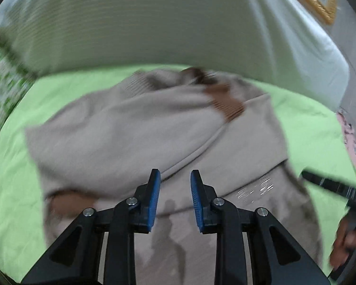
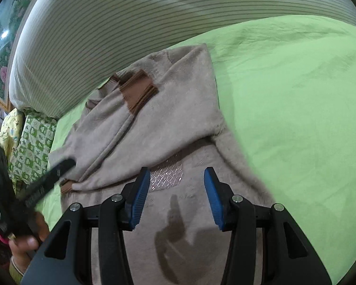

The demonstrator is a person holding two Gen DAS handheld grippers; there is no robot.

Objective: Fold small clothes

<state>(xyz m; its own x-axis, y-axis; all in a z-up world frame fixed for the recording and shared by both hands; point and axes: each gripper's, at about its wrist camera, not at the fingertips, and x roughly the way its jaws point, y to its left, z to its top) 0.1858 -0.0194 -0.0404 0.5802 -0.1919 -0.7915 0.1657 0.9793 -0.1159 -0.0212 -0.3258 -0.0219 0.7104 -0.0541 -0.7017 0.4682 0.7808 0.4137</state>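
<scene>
A: Where is the sweater?

B: The tan sweater [image 2: 159,123] lies on the green sheet [image 2: 296,99], just in front of the big striped pillow [image 2: 106,23]. Both sleeves are folded in over the middle. You can see a brown cuff [image 2: 138,92] near the top and a shiny patch [image 2: 166,175] lower down.

A: What is the left gripper [image 1: 175,185] doing?

B: Its blue pads [image 1: 153,197] stand a little way apart. Nothing is between them. It hangs over the lower part of the sweater, and I see no touch.

A: And the right gripper [image 2: 176,190]?

B: Its pads are wider apart, and it holds nothing too. It hangs over the sweater, close to the shiny patch.

A: Is that a hand at the edge?

B: Yes. In the right view a hand [image 2: 28,239] grips the black handle of the other tool. The left view is blurry, so the small brown bit at the lower left of the sweater may be the second cuff, but I cannot be sure.

A: What else is there?

B: A green and white patterned cloth [image 2: 33,147] sits beside the pillow.
</scene>
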